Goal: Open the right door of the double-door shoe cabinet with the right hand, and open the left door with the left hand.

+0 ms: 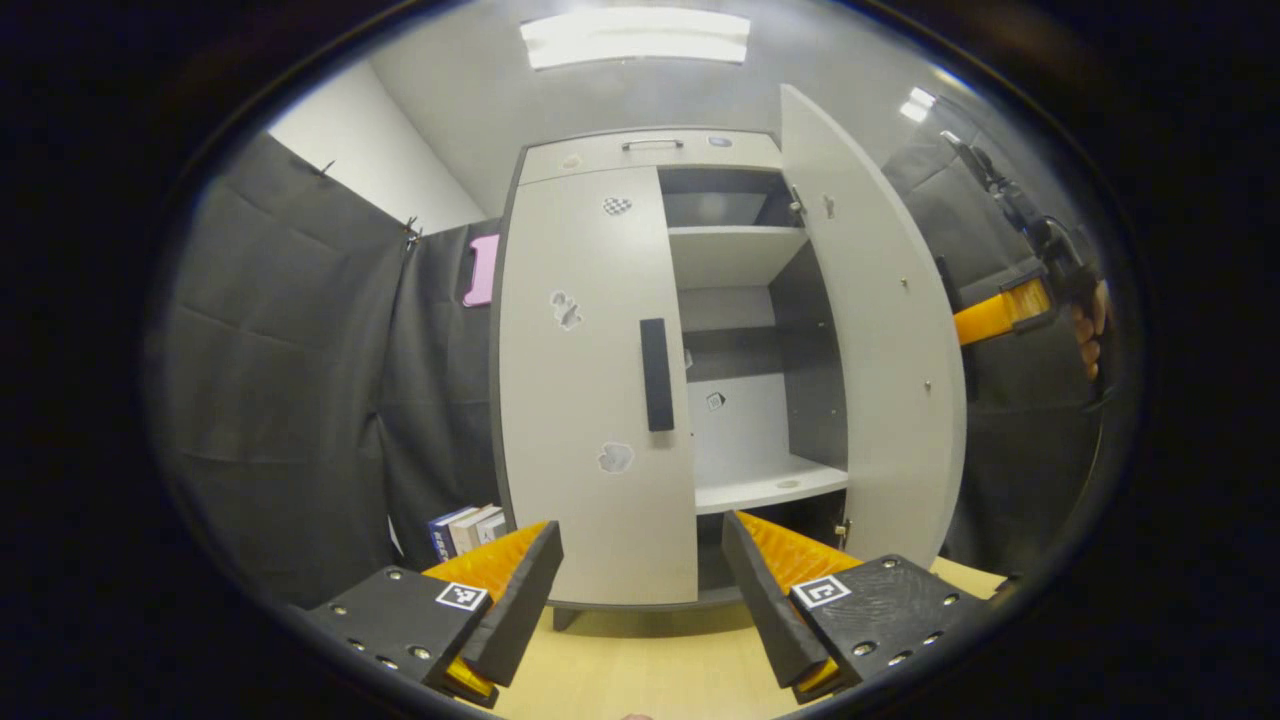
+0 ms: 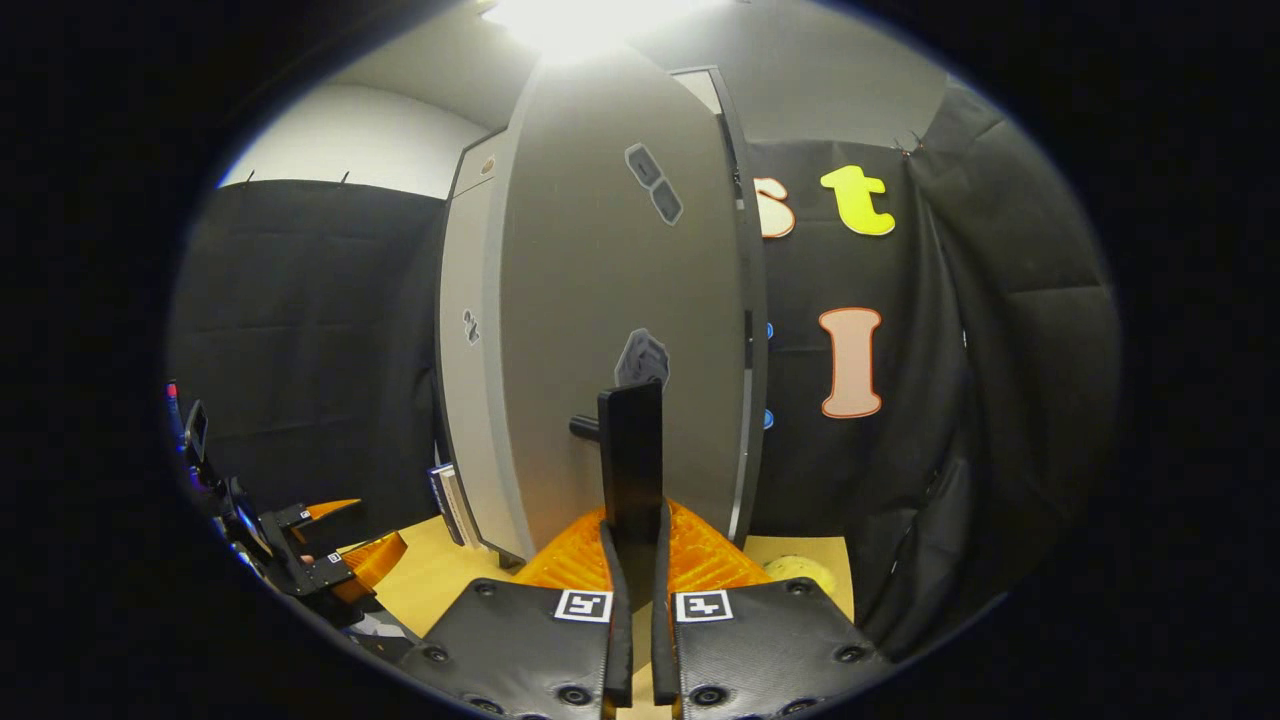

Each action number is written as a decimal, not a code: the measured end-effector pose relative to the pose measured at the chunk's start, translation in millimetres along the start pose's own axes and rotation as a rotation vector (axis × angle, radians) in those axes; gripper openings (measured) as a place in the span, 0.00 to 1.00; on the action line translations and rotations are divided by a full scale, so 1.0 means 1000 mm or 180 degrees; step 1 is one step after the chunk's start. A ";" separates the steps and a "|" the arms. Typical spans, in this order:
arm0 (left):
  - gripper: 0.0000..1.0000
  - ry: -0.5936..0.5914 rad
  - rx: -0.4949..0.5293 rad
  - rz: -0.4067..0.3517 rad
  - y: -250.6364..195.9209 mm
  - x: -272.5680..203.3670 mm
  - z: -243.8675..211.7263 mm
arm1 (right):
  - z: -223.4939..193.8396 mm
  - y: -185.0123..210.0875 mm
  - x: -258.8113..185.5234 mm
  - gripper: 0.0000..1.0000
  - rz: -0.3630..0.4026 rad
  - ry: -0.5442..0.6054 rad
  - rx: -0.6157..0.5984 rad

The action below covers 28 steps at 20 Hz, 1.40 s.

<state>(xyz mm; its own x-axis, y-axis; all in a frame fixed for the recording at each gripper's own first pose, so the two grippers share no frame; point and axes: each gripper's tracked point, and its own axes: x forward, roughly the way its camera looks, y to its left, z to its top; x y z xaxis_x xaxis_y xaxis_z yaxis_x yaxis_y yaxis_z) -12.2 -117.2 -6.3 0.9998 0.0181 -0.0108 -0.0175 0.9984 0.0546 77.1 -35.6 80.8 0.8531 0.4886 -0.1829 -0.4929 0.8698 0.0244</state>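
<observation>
Right gripper (image 2: pixel 636 560) clamps the right door's handle (image 2: pixel 631 465) (door swung open); left gripper (image 1: pixel 640 580), jaws spread, faces the closed left door (image 1: pixel 590 400) at 12 o'clock.

left gripper (image 1: pixel 640 590) plates: black, silver screws, square black-white marker tags
right gripper (image 2: pixel 640 590) plates: same look, textured

Wood floor (image 1: pixel 640 660) w/ shoe cabinet (image 1: pixel 600 400), books (image 1: pixel 465 528).
</observation>
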 end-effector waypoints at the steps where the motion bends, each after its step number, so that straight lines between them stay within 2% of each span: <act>1: 0.94 0.0012 0.0005 0.0007 -0.003 0.001 0.000 | 0.000 -0.006 -0.003 0.09 -0.0025 -0.0010 -0.0017; 6: 0.94 0.0093 0.0034 0.0008 -0.019 0.007 -0.001 | -0.001 -0.053 -0.008 0.08 -0.0337 -0.0069 -0.0060; 8: 0.94 0.0125 0.0030 0.0007 -0.022 0.014 0.000 | -0.002 -0.045 -0.009 0.08 -0.0218 -0.0078 0.0056; 12: 0.94 0.0095 0.0015 -0.0064 -0.024 0.035 0.015 | -0.003 -0.048 -0.011 0.08 -0.0362 -0.0116 -0.0057; 18: 0.94 -0.0016 0.0011 -0.0180 -0.009 0.089 0.045 | -0.015 -0.049 -0.027 0.08 -0.0622 -0.0084 0.0050; 20: 0.94 -0.0053 0.0028 -0.0236 -0.006 0.104 0.052 | -0.018 -0.055 -0.043 0.20 -0.0803 -0.0110 0.0013; 22: 0.94 -0.0085 0.0090 -0.0239 -0.001 0.126 0.057 | -0.020 -0.062 -0.057 0.50 -0.1011 -0.0173 -0.0030; 25: 0.94 -0.0065 0.0010 -0.0317 -0.006 0.154 0.063 | -0.024 -0.077 -0.080 0.95 -0.1365 -0.0188 -0.0099; 27: 0.94 -0.0046 -0.0030 -0.0368 -0.011 0.172 0.064 | -0.029 -0.087 -0.096 0.98 -0.1549 -0.0158 -0.0049; 28: 0.94 -0.0043 -0.0032 -0.0378 -0.012 0.182 0.065 | -0.032 -0.091 -0.102 0.96 -0.1622 -0.0146 0.0001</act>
<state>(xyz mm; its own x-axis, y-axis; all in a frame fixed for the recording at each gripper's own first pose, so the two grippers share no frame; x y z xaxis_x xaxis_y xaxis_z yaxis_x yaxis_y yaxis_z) 171.2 -128.9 56.3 0.9949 -0.1011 -0.0033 0.1011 0.9939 0.0436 29.3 -167.2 65.7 0.9917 0.0050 -0.1283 -0.0123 0.9983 -0.0562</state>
